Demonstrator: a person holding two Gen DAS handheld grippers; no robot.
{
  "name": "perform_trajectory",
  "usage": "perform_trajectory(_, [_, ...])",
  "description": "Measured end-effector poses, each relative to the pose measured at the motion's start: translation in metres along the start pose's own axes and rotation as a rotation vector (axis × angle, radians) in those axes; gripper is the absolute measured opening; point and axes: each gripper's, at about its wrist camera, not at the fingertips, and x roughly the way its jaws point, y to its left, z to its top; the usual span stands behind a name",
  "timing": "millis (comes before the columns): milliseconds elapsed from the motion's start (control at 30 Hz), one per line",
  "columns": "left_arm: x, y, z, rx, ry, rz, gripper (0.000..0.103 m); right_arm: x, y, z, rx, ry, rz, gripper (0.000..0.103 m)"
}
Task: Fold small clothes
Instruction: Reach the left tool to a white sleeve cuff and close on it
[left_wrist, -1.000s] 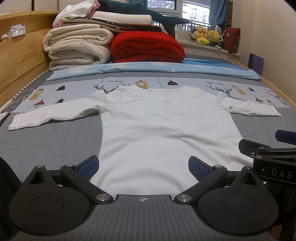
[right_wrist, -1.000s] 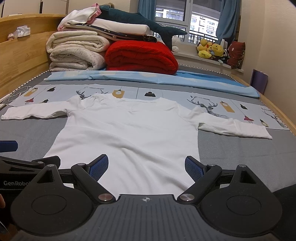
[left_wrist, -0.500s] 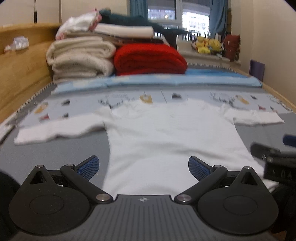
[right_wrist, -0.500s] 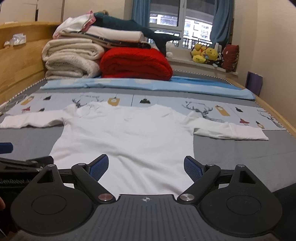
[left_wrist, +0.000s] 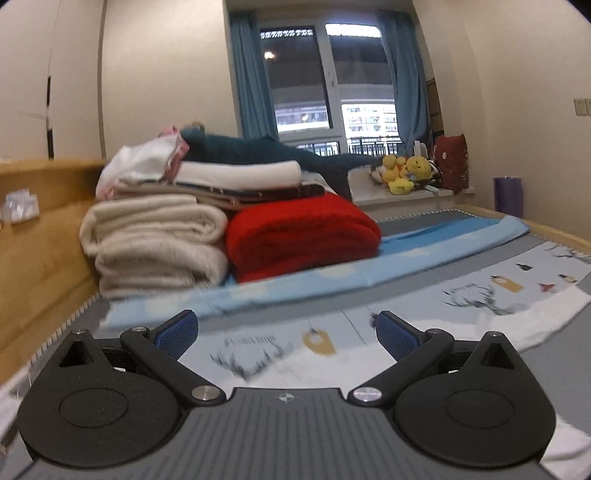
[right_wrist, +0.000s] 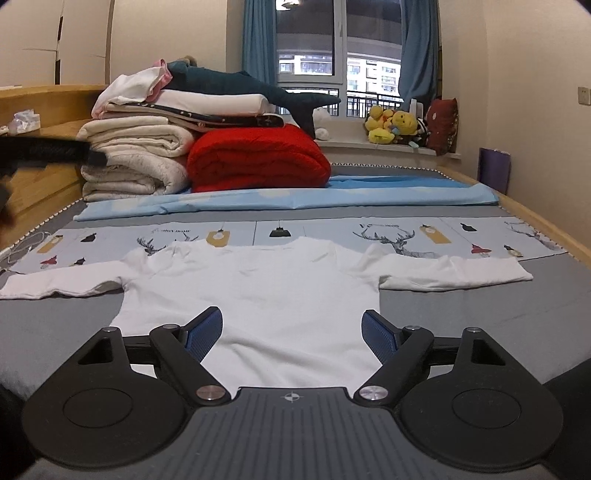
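Note:
A white long-sleeved shirt lies flat on the bed, front down or up I cannot tell, with both sleeves spread out sideways. My right gripper is open and empty, low over the shirt's hem. My left gripper is open and empty, farther up the bed over the shirt's collar area, with its view tilted and blurred. The left gripper also shows as a dark blur at the left edge of the right wrist view.
Folded cream blankets, a red quilt and a plush shark are stacked at the head of the bed. A light blue sheet lies across. A wooden rail runs on the left; plush toys sit on the sill.
My left gripper has moved forward up the bed and tilted upward, from the hem to the collar area. My right gripper has lifted a little and stays at the hem.

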Motion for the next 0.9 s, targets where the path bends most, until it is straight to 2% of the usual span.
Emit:
perform_trajectory(67, [0.025,0.011,0.001,0.014,-0.024,0.018,0.103,0.001,0.001,-0.001,-0.004,0.002,-0.012,0.082])
perform_trajectory(167, [0.062,0.03,-0.005,0.03,-0.014,0.023,0.103,0.003,0.0,-0.002,-0.008,0.001,-0.032,0.079])
perform_trajectory(300, [0.095,0.063,-0.035,-0.003,-0.003,0.032,0.103,0.004,0.001,-0.001,-0.025,-0.01,-0.049,0.079])
perform_trajectory(367, [0.108,0.084,-0.059,-0.065,0.051,0.062,0.103,0.006,0.003,0.001,-0.038,-0.012,-0.055,0.079])
perform_trajectory(400, [0.12,0.092,-0.064,-0.079,0.128,0.064,0.103,0.007,0.004,0.002,-0.044,-0.009,-0.058,0.079])
perform_trajectory(433, [0.127,0.099,-0.066,-0.096,0.168,0.059,0.103,0.009,0.005,0.004,-0.051,-0.002,-0.062,0.079])
perform_trajectory(500, [0.133,0.112,-0.068,-0.126,0.135,0.077,0.103,0.015,0.007,0.009,-0.061,0.01,-0.069,0.079])
perform_trajectory(533, [0.139,0.116,-0.07,-0.124,0.144,0.093,0.103,0.018,0.009,0.011,-0.065,0.016,-0.071,0.079])
perform_trajectory(800, [0.165,0.154,-0.097,-0.14,0.244,0.06,0.103,0.067,0.036,0.04,-0.09,0.04,-0.065,0.077])
perform_trajectory(900, [0.165,0.173,-0.108,-0.162,0.286,0.086,0.103,0.087,0.048,0.051,-0.068,0.049,-0.057,0.075])
